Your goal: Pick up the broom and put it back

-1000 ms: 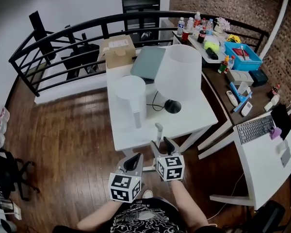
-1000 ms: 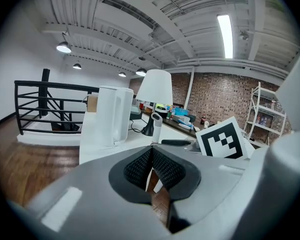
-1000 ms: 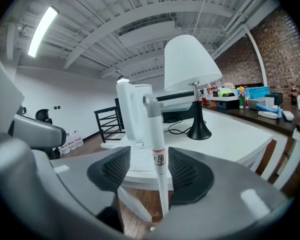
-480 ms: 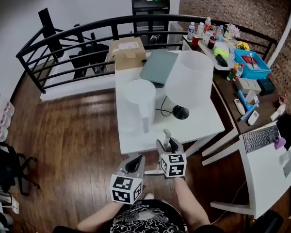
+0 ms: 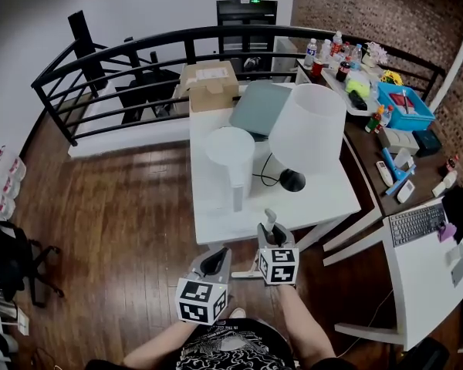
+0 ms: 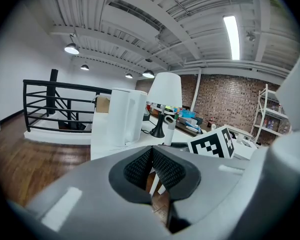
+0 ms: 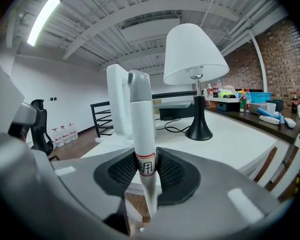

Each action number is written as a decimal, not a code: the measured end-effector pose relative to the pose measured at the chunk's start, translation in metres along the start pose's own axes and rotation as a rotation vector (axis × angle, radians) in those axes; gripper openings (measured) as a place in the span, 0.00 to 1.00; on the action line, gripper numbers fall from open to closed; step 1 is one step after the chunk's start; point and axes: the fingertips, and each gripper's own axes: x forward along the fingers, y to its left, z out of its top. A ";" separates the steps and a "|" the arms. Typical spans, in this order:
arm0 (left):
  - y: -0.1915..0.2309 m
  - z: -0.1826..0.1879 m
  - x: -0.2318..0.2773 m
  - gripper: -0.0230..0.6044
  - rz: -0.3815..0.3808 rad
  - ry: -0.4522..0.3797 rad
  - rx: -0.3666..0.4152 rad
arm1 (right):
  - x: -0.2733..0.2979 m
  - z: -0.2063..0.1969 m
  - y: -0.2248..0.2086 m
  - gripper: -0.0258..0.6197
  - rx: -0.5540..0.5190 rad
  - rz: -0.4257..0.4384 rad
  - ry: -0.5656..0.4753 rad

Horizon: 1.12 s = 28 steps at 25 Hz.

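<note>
**Grey grippers, black printed shirt**

The person wears a black T-shirt (image 5: 220, 351) with a white printed pattern, and no sleeve covers the forearms. The left gripper (image 5: 214, 260) and the right gripper (image 5: 273, 235) each have a smooth light grey shell. Inside the jaws there are black pads (image 7: 124, 170) with a fine ribbed texture. Each gripper carries a white cube (image 5: 201, 300) with black square markers.

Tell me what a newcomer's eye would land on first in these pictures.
The big white lampshade on the white table at the centre draws the eye first. Next comes the white broom handle, standing up at the table's near edge between the pads of the right gripper, whose jaws have just been closing on it. The left gripper beside it is shut and empty.
</note>
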 end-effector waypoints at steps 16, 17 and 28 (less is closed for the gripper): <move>-0.023 -0.001 -0.022 0.04 -0.074 0.001 0.044 | -0.062 -0.012 0.006 0.19 0.019 -0.058 -0.052; -0.024 -0.001 -0.025 0.04 -0.078 -0.001 0.046 | -0.068 -0.010 0.007 0.19 0.023 -0.064 -0.060; -0.030 0.016 -0.057 0.04 -0.099 -0.067 0.061 | -0.129 0.035 0.032 0.19 0.029 -0.088 -0.171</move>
